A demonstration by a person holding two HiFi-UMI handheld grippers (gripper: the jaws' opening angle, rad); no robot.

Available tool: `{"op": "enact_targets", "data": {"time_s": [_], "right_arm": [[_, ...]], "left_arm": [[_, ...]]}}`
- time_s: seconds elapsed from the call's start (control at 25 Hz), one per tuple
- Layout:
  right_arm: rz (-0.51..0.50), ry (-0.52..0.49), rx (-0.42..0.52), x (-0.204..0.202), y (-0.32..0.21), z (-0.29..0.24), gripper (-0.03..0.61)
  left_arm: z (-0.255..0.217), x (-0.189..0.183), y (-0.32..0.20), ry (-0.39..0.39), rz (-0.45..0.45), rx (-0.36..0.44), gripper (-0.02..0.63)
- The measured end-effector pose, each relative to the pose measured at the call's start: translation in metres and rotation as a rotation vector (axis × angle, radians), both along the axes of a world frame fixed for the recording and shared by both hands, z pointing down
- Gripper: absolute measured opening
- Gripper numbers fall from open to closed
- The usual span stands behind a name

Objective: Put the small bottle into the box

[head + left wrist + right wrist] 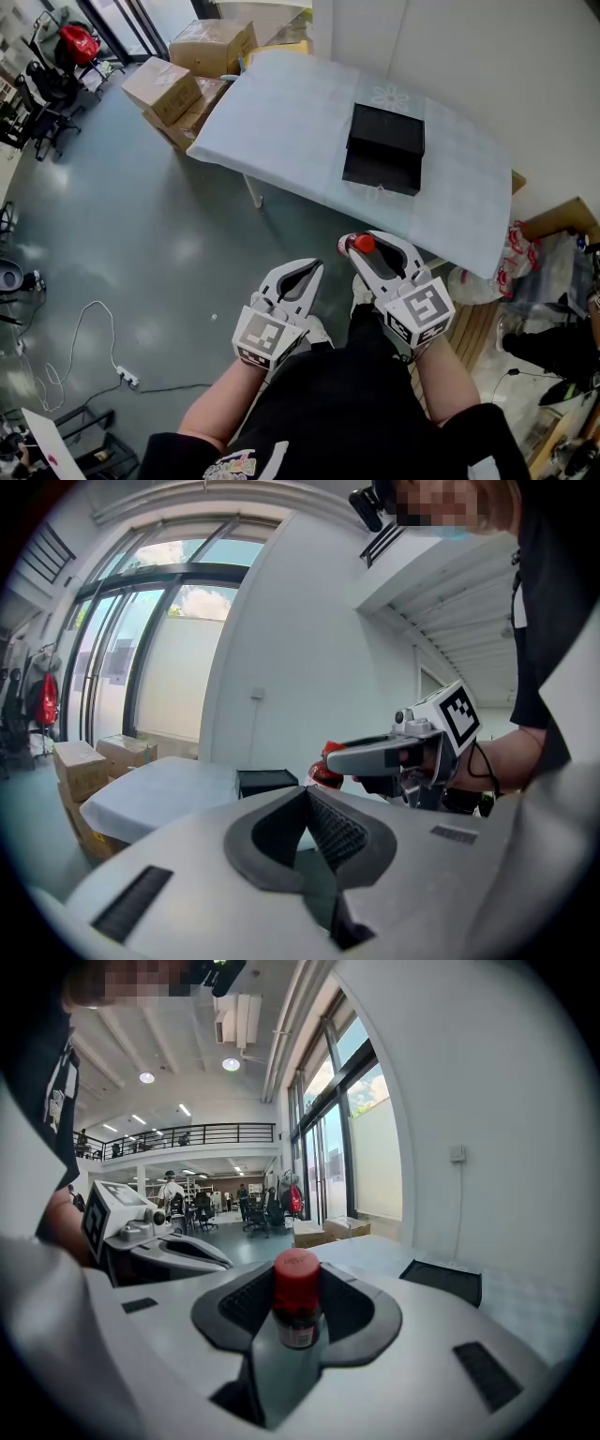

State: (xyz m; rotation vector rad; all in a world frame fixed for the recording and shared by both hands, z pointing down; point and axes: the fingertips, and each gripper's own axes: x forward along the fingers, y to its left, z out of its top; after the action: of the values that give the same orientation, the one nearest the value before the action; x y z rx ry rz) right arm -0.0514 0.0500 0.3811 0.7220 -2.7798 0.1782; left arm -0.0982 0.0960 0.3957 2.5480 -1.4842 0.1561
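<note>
Red-capped small bottle (296, 1299) between right gripper (296, 1321) fingers

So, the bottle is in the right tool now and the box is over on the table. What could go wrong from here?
1. The right tool pinches the small bottle just below its red cap, so it may tilt or slip during the carry.
2. The black box lies well in from the near edge of the table. A release at a long reach might land beside it.
</note>
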Motion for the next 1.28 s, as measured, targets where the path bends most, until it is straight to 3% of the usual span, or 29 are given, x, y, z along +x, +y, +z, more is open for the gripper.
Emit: {"op": "enact_targets", "data": {"time_s": [1.28], "right_arm": [[-0.036,0.037,-0.064,0.073,-0.190,0.039,0.150]], "left_arm": [[0.031,0.077,-0.163,0.001,-0.044,-0.076,0.008]]}}
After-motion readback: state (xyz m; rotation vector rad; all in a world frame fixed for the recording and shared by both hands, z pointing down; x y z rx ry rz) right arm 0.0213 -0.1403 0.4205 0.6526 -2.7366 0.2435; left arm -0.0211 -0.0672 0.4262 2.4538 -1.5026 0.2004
